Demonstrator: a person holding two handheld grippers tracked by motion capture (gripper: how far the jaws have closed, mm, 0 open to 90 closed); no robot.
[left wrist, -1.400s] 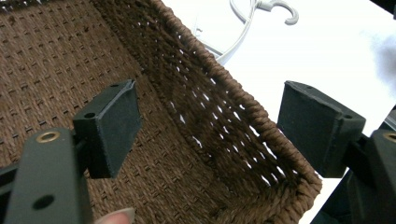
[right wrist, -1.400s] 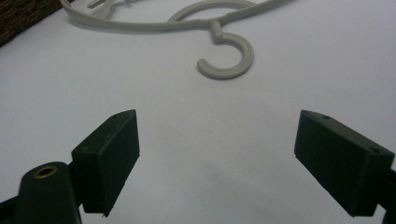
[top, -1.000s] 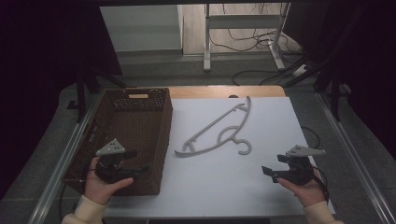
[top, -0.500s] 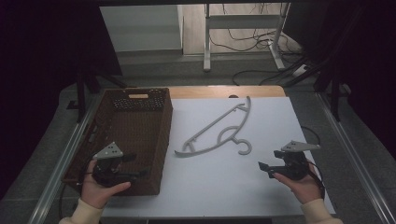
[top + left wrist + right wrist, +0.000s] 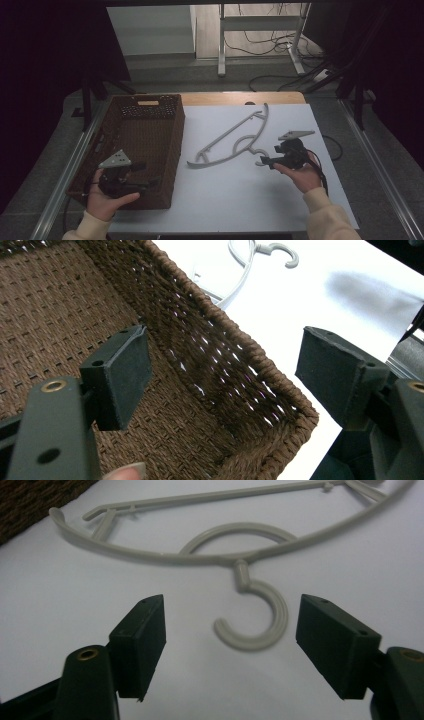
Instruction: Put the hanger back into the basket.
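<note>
Facing right hand-held gripper (image 5: 230,645), released: hanger (image 5: 240,555) hook just ahead; light, stiff, slippery plastic; pinch neck.

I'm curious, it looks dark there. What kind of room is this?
Probably a lab or workshop for recording tasks: a white table set up with a basket and a hanger, and cables strewn across the floor behind.
</note>
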